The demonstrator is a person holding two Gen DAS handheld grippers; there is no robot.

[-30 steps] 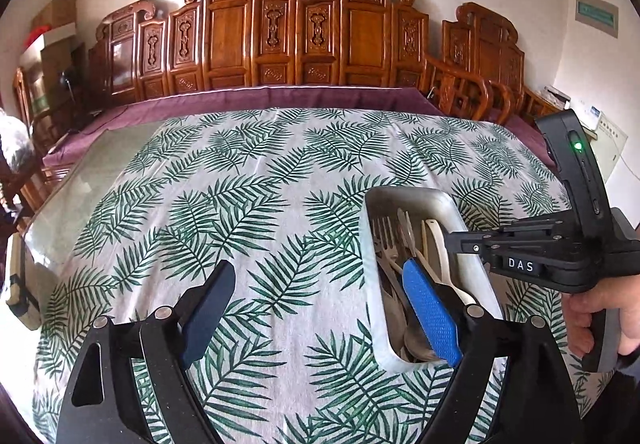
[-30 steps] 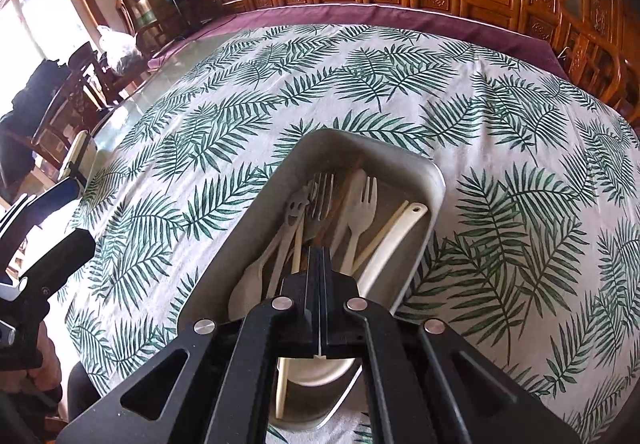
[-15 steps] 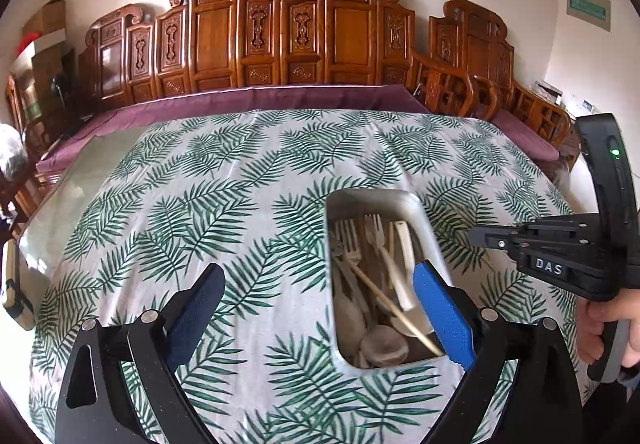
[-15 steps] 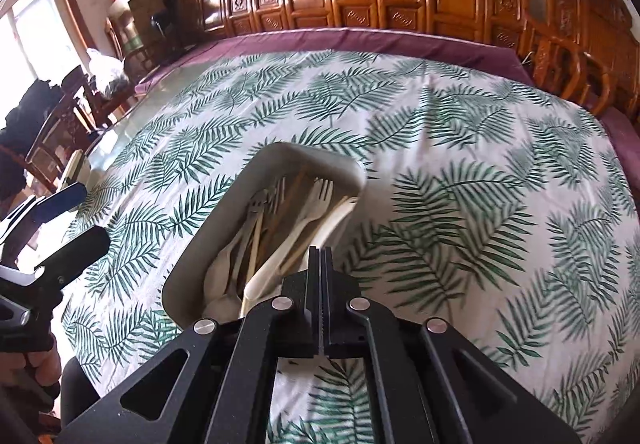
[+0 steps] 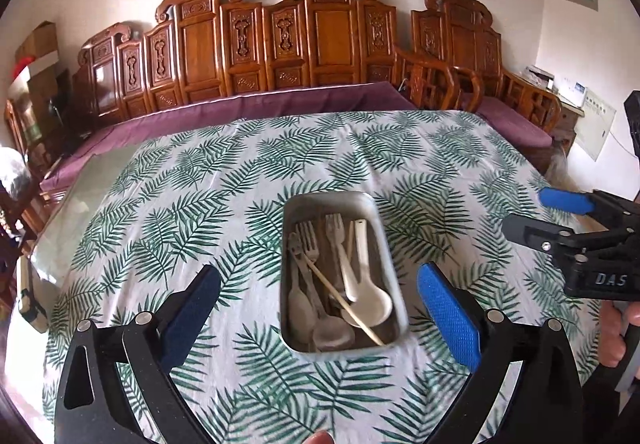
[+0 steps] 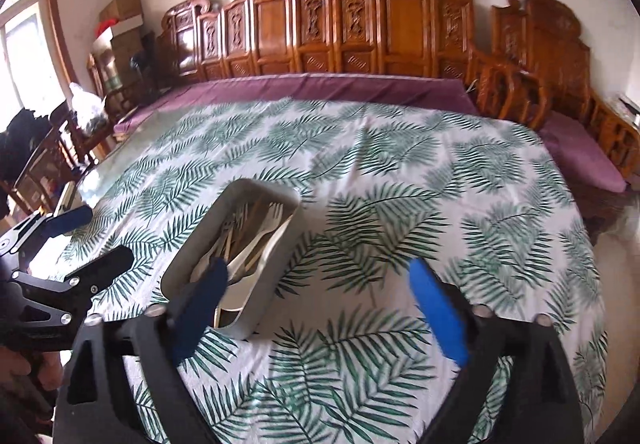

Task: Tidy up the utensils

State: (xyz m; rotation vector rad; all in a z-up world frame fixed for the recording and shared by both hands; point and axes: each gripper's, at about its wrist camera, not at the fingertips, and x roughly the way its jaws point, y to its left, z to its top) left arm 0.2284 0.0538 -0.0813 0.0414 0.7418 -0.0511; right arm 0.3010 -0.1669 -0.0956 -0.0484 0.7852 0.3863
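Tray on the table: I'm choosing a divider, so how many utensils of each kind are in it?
Forks: 3
Spoons: 3
Chopsticks: 2
Total: 8 that can be made out in the tray; they overlap, so more may be hidden.

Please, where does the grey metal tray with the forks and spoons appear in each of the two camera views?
Left wrist view: the grey rectangular metal tray lies low in the centre, between the open left gripper fingers.
Right wrist view: it sits left of centre, partly behind the left finger of the open right gripper.
Shared landmark: the carved wooden bench back behind the table.
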